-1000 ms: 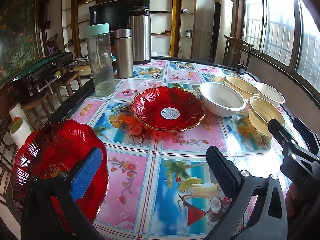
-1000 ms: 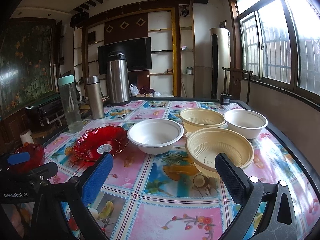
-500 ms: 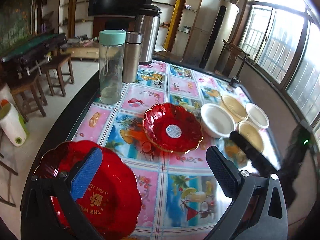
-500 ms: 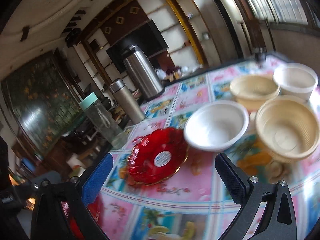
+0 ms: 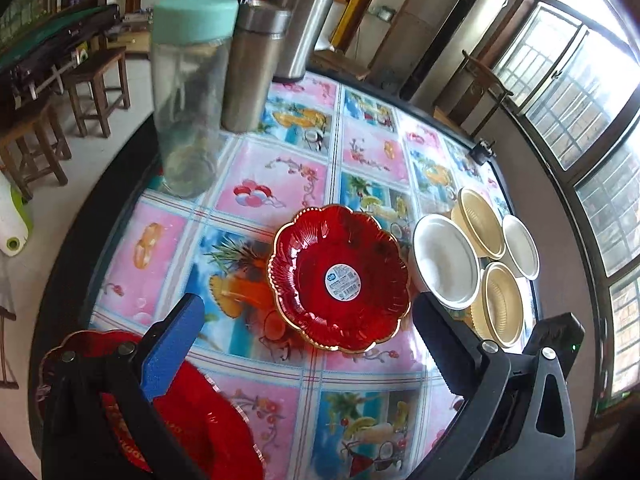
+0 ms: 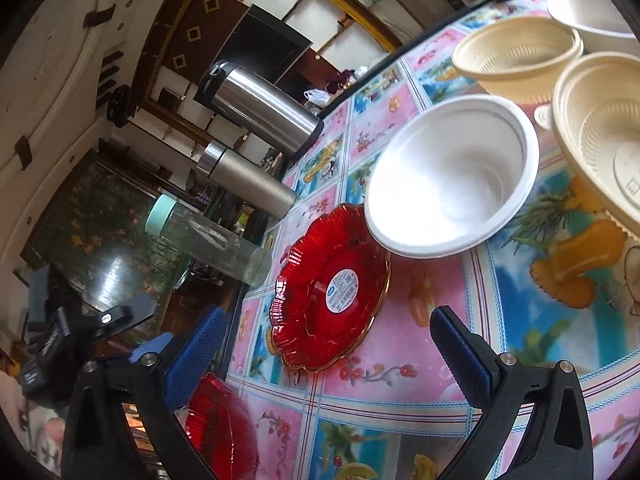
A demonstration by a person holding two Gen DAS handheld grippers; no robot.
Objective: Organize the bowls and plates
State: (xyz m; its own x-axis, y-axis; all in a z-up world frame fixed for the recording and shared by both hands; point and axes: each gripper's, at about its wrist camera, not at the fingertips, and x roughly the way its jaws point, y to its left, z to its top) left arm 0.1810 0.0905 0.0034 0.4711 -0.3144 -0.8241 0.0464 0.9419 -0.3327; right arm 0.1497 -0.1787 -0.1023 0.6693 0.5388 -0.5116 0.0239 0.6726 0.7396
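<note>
Both grippers gape empty; the sticker-marked red plate lies dead ahead between the right gripper jaws, nearer than the left gripper

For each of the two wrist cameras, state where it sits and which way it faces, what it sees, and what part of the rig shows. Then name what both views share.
Left wrist: sits on the left gripper, above the table's near left edge, looking down across the table; its own open fingers frame the stickered red plate, a second red plate lies below.
Right wrist: on the right gripper, rolled sideways, facing the same stickered red plate and the white bowl; open fingers show.
Shared: both red plates, white bowl, flasks.
</note>
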